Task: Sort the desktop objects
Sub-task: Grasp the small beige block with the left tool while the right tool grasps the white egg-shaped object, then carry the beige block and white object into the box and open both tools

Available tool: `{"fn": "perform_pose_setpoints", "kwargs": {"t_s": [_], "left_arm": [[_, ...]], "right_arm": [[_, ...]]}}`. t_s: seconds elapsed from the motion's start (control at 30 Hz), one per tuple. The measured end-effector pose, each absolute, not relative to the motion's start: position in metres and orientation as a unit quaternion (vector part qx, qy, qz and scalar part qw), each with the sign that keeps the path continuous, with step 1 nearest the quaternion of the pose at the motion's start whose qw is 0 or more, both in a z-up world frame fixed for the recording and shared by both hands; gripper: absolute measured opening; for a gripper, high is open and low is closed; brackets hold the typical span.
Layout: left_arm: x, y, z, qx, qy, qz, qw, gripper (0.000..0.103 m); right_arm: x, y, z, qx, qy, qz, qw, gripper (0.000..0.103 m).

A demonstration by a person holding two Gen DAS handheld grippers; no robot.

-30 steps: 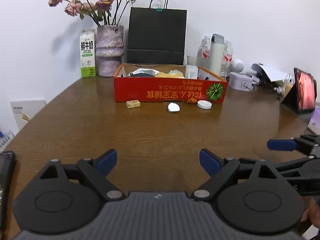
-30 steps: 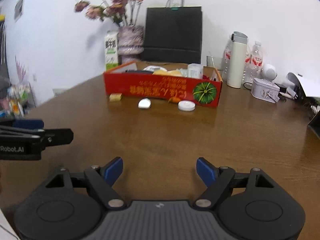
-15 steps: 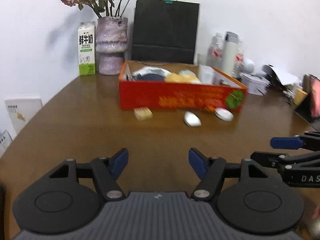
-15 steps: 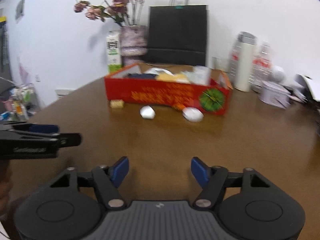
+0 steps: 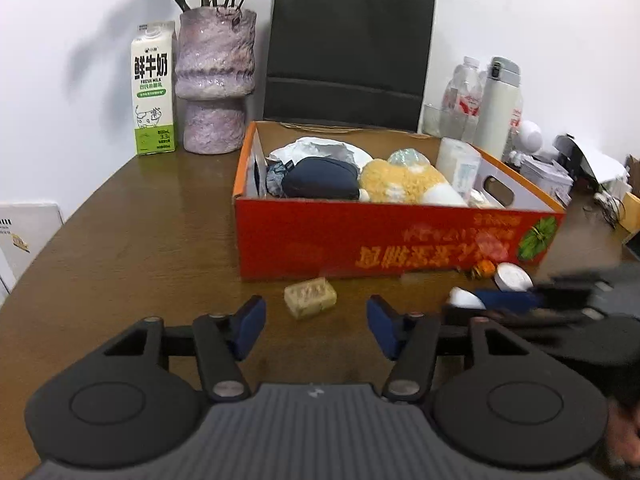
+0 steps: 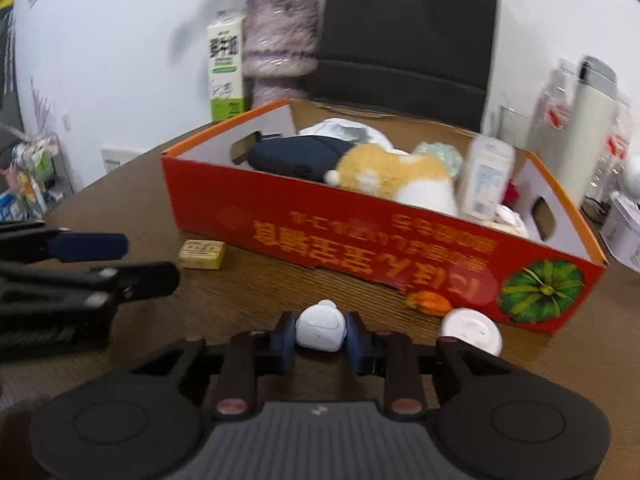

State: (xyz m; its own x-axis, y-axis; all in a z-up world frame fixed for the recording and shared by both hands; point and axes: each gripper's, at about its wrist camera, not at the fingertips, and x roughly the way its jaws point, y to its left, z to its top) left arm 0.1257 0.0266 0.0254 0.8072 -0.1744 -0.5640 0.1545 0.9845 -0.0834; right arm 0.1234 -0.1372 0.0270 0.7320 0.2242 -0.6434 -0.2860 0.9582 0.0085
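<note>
A tan block [image 5: 310, 297] lies on the brown table in front of the red cardboard box [image 5: 400, 236]. My left gripper [image 5: 316, 327] is just short of the block. Its jaws are closing, and the block sits at the mouth of the gap, untouched. In the right wrist view a small white rounded case [image 6: 321, 326] sits between the pads of my right gripper [image 6: 321, 338]. Those jaws are closing and both pads touch its sides. A white round lid [image 6: 472, 330] and a small orange piece [image 6: 428, 302] lie beside it, against the box [image 6: 360, 232].
The box holds a dark pouch [image 5: 320, 178], a yellow plush toy [image 5: 404, 182] and a white bottle [image 5: 460, 168]. Behind it stand a milk carton [image 5: 153, 88], a purple vase [image 5: 216, 80], a black paper bag [image 5: 348, 48] and a thermos [image 5: 498, 104].
Both grippers have moved forward towards the red box, and both sets of jaws have narrowed. The right one has closed around the white case. The tan block now lies just ahead of the left fingers.
</note>
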Motion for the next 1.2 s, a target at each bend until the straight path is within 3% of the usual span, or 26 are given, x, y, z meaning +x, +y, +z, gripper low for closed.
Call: {"fn": "perform_pose_setpoints", "kwargs": {"t_s": [0.07, 0.23, 0.47, 0.8, 1.2], "left_arm": [[0.141, 0.02, 0.021, -0.013, 0.302, -0.086, 0.949, 0.045], [0.157, 0.01, 0.011, 0.017, 0.301, -0.059, 0.952, 0.033], [0.139, 0.012, 0.014, 0.005, 0.301, -0.042, 0.953, 0.031], [-0.012, 0.021, 0.06, -0.067, 0.242, -0.069, 0.965, 0.031], [-0.092, 0.011, 0.074, -0.056, 0.218, -0.087, 0.97, 0.031]], "right_arm": [[0.117, -0.152, 0.03, -0.031, 0.332, 0.135, 0.933, 0.026], [0.09, -0.169, 0.043, -0.014, 0.312, 0.135, 0.94, 0.026], [0.048, -0.159, 0.054, -0.034, 0.286, 0.147, 0.946, 0.026], [-0.034, -0.178, 0.069, -0.008, 0.264, 0.131, 0.956, 0.026], [-0.096, -0.184, 0.082, -0.001, 0.242, 0.104, 0.965, 0.026]]}}
